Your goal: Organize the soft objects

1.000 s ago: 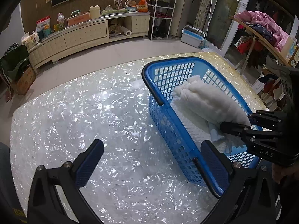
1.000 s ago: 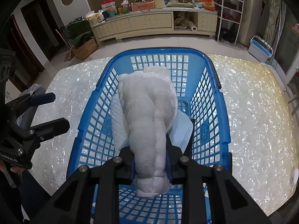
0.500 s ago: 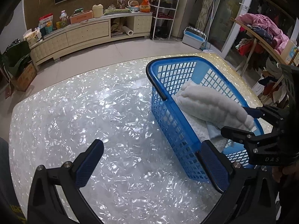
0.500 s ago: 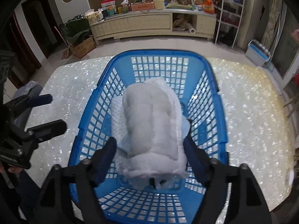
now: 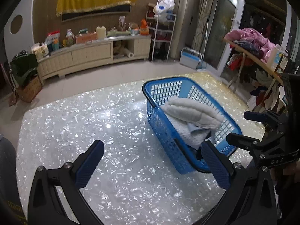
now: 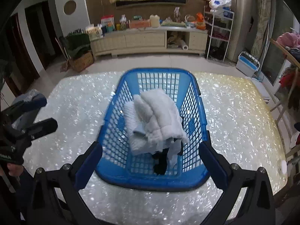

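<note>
A blue plastic basket (image 6: 155,70) stands on the shimmering white table (image 6: 234,112). Inside it a fluffy white towel (image 6: 161,112) lies on top of a light blue cloth (image 6: 136,144) and a dark item (image 6: 161,162). My right gripper (image 6: 151,147) hovers above the basket's near end, its jaws opening wide with nothing between the pads. In the left wrist view the basket (image 5: 161,80) and the towel (image 5: 191,110) sit right of centre, with the right gripper (image 5: 239,126) at their right. My left gripper (image 5: 151,146) is open and empty over the table, left of the basket.
A long cream cabinet (image 6: 150,39) with clutter lines the far wall. A wire shelf rack (image 6: 219,28) stands to its right. A wooden rack piled with clothes (image 5: 251,43) stands beyond the table's right side. A hand (image 6: 15,168) holds the left gripper.
The right gripper went from shut on the white towel to wide open and drew back upward. The towel now rests in the basket. The left gripper also pulled back and up.
</note>
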A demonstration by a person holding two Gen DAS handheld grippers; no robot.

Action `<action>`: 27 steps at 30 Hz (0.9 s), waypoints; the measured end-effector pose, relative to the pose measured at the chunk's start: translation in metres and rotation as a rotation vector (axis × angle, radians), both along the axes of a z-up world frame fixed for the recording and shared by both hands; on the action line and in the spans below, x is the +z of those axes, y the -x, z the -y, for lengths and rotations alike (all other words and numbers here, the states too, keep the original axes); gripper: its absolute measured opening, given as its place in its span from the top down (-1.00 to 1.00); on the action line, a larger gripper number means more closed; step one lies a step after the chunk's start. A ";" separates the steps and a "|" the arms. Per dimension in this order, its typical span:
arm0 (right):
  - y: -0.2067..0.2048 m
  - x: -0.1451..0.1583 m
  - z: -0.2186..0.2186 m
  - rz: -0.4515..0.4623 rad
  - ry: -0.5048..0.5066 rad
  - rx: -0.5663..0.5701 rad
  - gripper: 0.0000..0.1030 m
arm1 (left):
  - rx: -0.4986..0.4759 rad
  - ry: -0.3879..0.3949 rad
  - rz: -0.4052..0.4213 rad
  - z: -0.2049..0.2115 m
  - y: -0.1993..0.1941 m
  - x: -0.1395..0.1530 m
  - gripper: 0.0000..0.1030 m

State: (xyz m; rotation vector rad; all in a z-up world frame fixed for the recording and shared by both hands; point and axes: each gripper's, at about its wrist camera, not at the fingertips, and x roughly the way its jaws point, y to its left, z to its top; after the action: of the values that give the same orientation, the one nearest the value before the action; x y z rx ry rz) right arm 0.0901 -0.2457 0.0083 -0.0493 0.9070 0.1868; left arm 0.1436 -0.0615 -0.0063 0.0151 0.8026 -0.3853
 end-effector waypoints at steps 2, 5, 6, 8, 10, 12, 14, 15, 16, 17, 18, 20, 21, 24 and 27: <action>0.013 0.010 -0.002 0.048 -0.014 -0.014 -1.00 | 0.019 -0.005 0.024 0.000 0.013 0.007 -1.00; 0.031 0.025 -0.006 0.111 -0.038 -0.037 -1.00 | 0.053 -0.002 0.063 -0.005 0.038 0.020 -1.00; 0.036 0.029 -0.009 0.134 -0.047 -0.045 -1.00 | 0.062 0.000 0.077 -0.006 0.044 0.024 -1.00; 0.047 0.037 -0.014 0.169 -0.058 -0.049 -1.00 | 0.076 0.000 0.108 -0.009 0.056 0.031 -1.00; 0.052 0.046 -0.022 0.207 -0.051 -0.057 -1.00 | 0.088 -0.004 0.139 -0.012 0.069 0.040 -1.00; 0.060 0.053 -0.030 0.253 -0.045 -0.051 -1.00 | 0.107 -0.009 0.163 -0.015 0.081 0.048 -1.00; 0.064 0.057 -0.037 0.268 -0.036 -0.028 -1.00 | 0.118 -0.013 0.183 -0.019 0.091 0.056 -1.00; 0.063 0.057 -0.040 0.269 -0.038 -0.017 -1.00 | 0.120 -0.012 0.196 -0.020 0.097 0.060 -1.00; 0.064 0.057 -0.042 0.275 -0.040 -0.009 -1.00 | 0.121 -0.007 0.209 -0.022 0.102 0.064 -1.00; 0.066 0.058 -0.045 0.280 -0.042 -0.001 -1.00 | 0.122 -0.003 0.216 -0.024 0.106 0.066 -1.00; 0.068 0.058 -0.046 0.285 -0.048 0.006 -1.00 | 0.126 -0.001 0.225 -0.026 0.111 0.069 -1.00; 0.071 0.058 -0.048 0.294 -0.056 0.017 -1.00 | 0.138 -0.006 0.240 -0.030 0.119 0.073 -1.00; 0.075 0.058 -0.047 0.299 -0.062 0.023 -1.00 | 0.144 -0.012 0.248 -0.032 0.123 0.074 -1.00; 0.079 0.057 -0.053 0.299 -0.065 0.048 -1.00 | 0.164 -0.021 0.256 -0.037 0.132 0.075 -1.00; 0.079 0.054 -0.056 0.289 -0.056 0.060 -1.00 | 0.179 -0.008 0.257 -0.042 0.137 0.075 -1.00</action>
State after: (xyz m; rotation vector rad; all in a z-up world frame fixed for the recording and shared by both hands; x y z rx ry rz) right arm 0.0113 -0.1897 0.0625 -0.0500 0.6120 0.2544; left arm 0.0070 -0.0192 0.0691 0.0005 0.5467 -0.2055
